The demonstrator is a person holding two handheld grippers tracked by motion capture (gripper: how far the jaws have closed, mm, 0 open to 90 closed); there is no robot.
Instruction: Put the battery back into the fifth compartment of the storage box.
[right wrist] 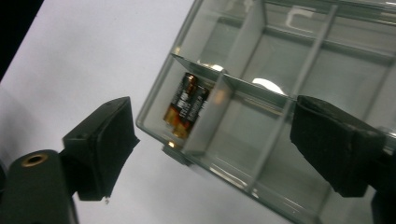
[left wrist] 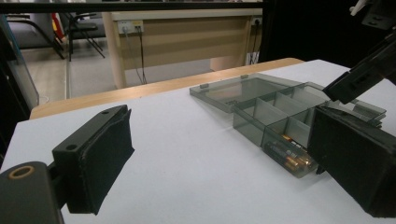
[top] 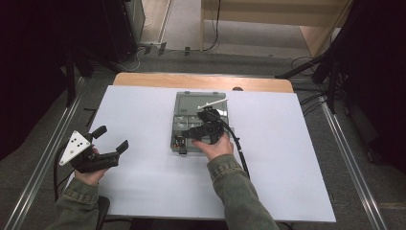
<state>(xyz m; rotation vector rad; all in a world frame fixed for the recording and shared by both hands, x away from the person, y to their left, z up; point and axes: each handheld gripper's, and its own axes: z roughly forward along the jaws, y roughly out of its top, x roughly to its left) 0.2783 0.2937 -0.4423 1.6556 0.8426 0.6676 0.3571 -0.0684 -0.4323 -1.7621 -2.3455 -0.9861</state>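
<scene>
A smoky grey, clear plastic compartment box (top: 200,123) lies near the middle of the white counter (top: 134,120), its hinged lid (top: 200,100) folded flat back on the far side so that every cell is open from above, which is presumably why the right gripper (top: 207,125) can hang directly over it. That gripper is held in the person's right hand (top: 216,146), tipped down toward the near cells, and its fingers (right wrist: 100,147) stand spread wide with nothing between them; in the right gripper view they straddle the near corner of the box, aimed at the black and copper-coloured cylindrical batteries (right wrist: 186,106) that lie in a near-left corner cell. The spread looks set to take a battery or to clear the cell walls, though which one I cannot tell. The batteries rest side by side on the cell floor against the outer wall; how many there are is hard to make out through the tinted plastic, likely two or three. The left gripper (top: 111,139) is held well apart, low over the bare counter at the left, its fingers (left wrist: 100,158) also released and empty, pointed toward the box, seemingly parked out of the way while ready to steady the box if it slides.
</scene>
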